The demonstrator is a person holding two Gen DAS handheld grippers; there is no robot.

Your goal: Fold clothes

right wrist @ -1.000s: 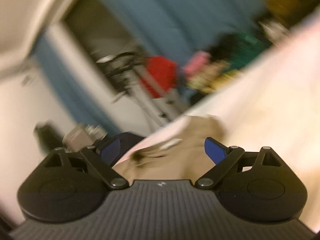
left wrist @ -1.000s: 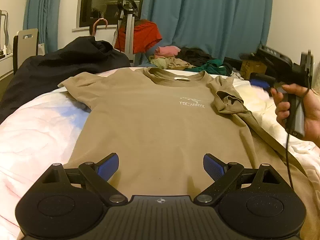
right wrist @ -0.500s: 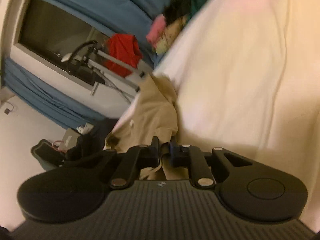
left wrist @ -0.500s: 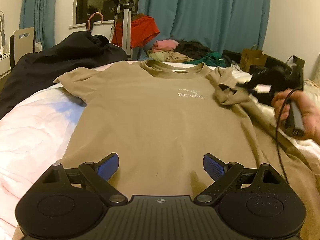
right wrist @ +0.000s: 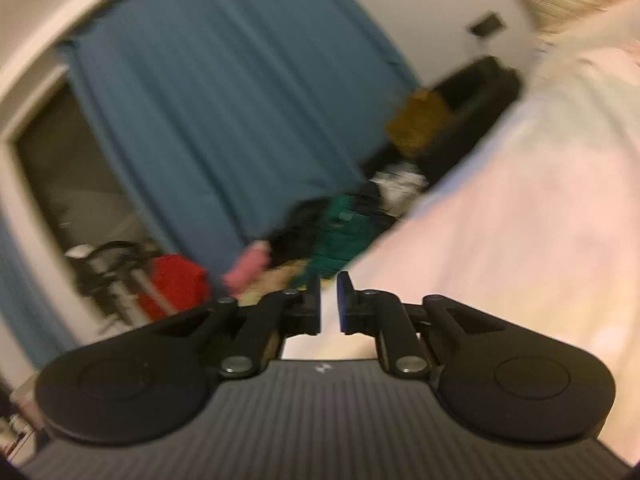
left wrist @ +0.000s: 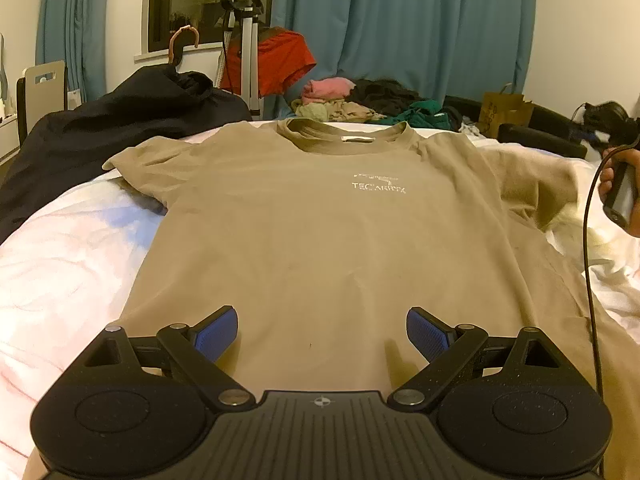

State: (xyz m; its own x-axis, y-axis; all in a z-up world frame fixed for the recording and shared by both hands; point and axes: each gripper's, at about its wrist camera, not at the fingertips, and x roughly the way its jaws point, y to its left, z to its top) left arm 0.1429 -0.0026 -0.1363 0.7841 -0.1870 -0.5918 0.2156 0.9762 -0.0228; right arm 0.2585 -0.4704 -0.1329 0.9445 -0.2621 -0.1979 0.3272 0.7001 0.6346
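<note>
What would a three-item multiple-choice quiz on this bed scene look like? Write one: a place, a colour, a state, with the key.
1. Where does the black garment lie?
A. left of the tan T-shirt
B. on top of it
C. under the left gripper

2. What colour are the curtains?
A. red
B. blue
C. white

3. How does the right gripper stand?
A. clamped on a sleeve
B. clamped on a hanger
C. narrowly open, nothing between the pads

Key: 1 A, it is piled past the shirt's left sleeve; 2 B, blue folds hang behind the bed; 3 C, having just been opening, a bare gap shows.
</note>
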